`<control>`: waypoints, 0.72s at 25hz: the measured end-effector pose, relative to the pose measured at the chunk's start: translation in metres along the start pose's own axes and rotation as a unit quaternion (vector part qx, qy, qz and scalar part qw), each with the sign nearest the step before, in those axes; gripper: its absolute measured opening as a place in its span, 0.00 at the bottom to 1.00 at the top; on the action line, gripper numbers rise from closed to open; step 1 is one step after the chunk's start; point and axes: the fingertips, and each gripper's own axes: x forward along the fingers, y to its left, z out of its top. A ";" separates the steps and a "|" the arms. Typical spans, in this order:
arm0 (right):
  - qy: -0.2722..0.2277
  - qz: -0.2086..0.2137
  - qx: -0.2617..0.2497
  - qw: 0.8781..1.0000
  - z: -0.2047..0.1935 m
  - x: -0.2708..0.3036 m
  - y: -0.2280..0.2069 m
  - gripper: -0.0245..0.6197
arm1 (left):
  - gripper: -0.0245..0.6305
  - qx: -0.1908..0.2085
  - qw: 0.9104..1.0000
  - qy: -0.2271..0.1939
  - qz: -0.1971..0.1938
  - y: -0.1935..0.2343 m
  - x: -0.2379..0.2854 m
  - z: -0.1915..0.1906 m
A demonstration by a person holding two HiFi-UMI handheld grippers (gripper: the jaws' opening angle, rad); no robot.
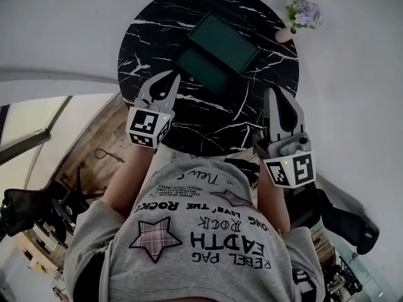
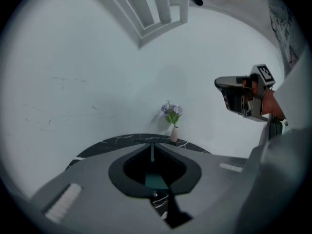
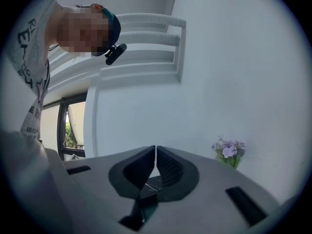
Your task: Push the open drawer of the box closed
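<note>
The box (image 1: 225,41) is sitting mid-table (image 1: 157,30), its drawer (image 1: 189,61) sticking out toward me. I'm holding the left gripper (image 1: 175,76) near the drawer and the right gripper (image 1: 272,93) off to its right, both with jaws pressed together, gripping nothing.

Black marble table (image 1: 151,43) bears box (image 1: 217,52), flower vase (image 1: 284,35).

Open tabletop (image 1: 157,17) before box (image 1: 217,50) — vase (image 1: 283,35) aside
</note>
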 end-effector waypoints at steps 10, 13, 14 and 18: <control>0.016 -0.010 0.009 1.000 -0.016 0.016 -0.013 0.06 | 0.05 -0.002 0.994 0.107 -0.022 0.008 0.041 -0.083; 0.019 -0.013 0.011 1.000 -0.020 0.018 -0.014 0.06 | 0.09 -0.007 0.990 0.141 -0.026 0.009 0.048 -0.108; 0.021 -0.013 0.012 1.000 -0.021 0.019 -0.015 0.06 | 0.11 -0.010 0.988 0.153 -0.029 0.009 0.050 -0.117; 0.025 -0.015 0.014 0.999 -0.026 0.021 -0.020 0.06 | 0.17 -0.013 0.980 0.192 -0.041 0.006 0.061 -0.145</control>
